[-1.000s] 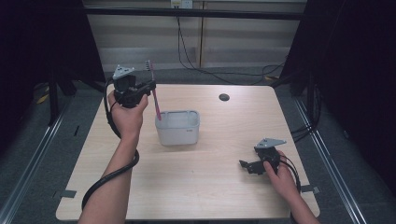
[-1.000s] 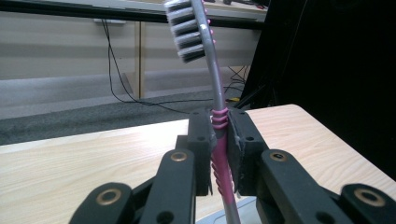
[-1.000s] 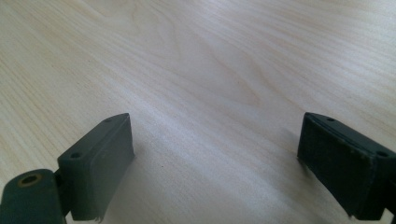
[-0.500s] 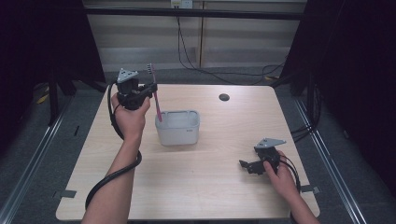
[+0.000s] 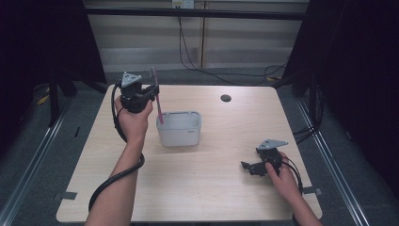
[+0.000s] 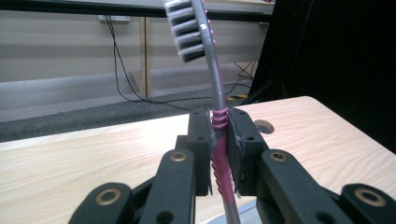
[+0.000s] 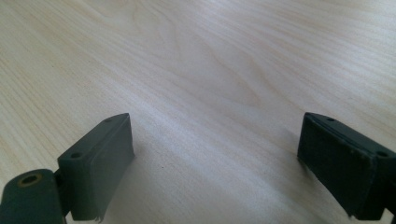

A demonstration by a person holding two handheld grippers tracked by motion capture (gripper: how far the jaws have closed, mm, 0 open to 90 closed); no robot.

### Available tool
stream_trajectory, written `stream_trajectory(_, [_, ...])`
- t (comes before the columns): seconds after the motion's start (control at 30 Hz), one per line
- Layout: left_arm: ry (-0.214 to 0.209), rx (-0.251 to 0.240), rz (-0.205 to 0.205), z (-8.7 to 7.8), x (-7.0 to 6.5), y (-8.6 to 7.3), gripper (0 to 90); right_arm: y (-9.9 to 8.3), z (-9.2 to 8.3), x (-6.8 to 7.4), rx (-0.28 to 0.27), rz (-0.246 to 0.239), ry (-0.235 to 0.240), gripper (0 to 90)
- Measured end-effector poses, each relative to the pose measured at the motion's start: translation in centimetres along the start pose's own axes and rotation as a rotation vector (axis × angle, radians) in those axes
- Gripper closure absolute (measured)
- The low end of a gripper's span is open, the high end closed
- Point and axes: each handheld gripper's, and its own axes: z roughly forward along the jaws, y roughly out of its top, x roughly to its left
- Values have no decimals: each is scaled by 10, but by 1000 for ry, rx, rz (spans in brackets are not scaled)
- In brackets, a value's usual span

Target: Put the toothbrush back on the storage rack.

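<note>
A pink and grey toothbrush (image 5: 158,101) stands nearly upright, bristles at the top, its lower end over the left edge of a white plastic tub (image 5: 179,128). My left gripper (image 5: 151,92) is shut on its ribbed handle, held up above the table's far left. In the left gripper view the toothbrush (image 6: 215,107) rises between the pads of my left gripper (image 6: 219,135), which press on it. My right gripper (image 5: 248,167) rests low on the table at the front right, jaws wide apart. In the right gripper view my right gripper (image 7: 215,163) is open over bare wood.
The wooden table (image 5: 216,197) has a small dark round hole (image 5: 226,98) near its far edge. Black cables trail from both grippers. Dark curtains and grey floor surround the table.
The left hand has shifted slightly to the right with the toothbrush, toward the tub. The right hand has kept still.
</note>
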Motion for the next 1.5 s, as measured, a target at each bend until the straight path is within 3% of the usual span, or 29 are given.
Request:
stream_trajectory(0.5, [9,9,21,3,1,-8,804,0,0,0,0,0,0,99])
stream_trajectory(1.5, [10,34,7,6,-1,-25,802,0,0,0,0,-1,2,100])
